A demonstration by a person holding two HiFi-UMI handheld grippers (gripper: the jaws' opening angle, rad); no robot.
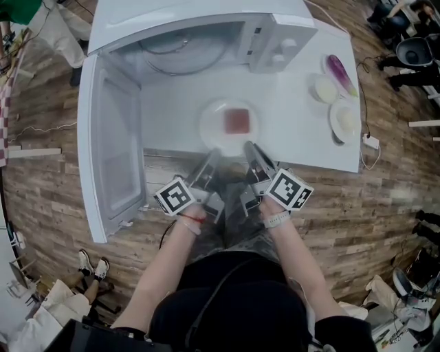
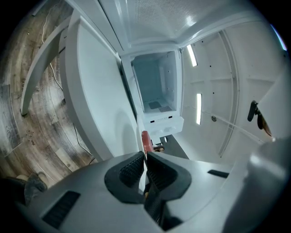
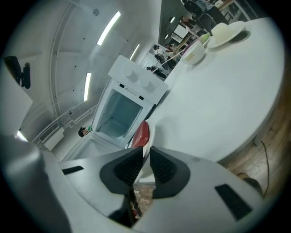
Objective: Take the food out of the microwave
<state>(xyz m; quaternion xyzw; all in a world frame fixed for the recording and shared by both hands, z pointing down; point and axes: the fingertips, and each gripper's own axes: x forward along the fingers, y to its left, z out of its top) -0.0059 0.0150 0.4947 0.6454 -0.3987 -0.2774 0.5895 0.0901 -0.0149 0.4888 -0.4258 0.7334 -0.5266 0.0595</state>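
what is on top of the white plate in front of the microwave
A flat reddish slab of food lies on the plate, which the left tongs and right tongs clamp by its near rim. The plate surface under the food is covered.

Finding: an indoor staged test or recording room, not a home kitchen. Evidence: a lone white table stands on open wood-plank floor, with a microwave at its far side and plated dishes at right. A power block lies on the floor right. Office chairs far right. A bystander's shoes near left. Strip lights in a white panelled ceiling.
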